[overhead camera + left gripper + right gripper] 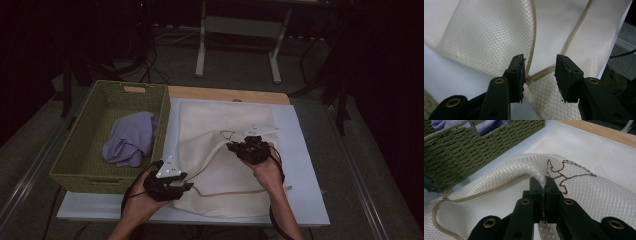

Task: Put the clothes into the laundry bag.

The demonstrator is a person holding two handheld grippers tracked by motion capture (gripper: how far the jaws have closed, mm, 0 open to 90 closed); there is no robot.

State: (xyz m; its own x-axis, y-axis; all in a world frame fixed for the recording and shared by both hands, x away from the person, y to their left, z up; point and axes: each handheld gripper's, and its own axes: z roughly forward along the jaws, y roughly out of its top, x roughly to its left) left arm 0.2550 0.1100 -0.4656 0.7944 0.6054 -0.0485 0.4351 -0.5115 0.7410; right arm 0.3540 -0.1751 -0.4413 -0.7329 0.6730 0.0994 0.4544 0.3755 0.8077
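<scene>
A cream mesh laundry bag [222, 135] with a tan zipper lies flat on the white table top [300, 150]. My right gripper [252, 149] is shut on a pinched fold of the bag's upper layer [534, 167], lifting it beside a brown embroidered outline [564, 171]. My left gripper [167, 184] is at the bag's near left corner, open, its jaws on either side of the zipper's end [536, 76]. A lilac cloth [131, 137] lies in the green woven basket [75, 150] to the left.
The basket's wall [471, 147] stands close beside the bag's left edge. A wooden strip [230, 94] runs along the table's far side. Beyond it stand a white desk frame [239, 35] and cables on the grey floor.
</scene>
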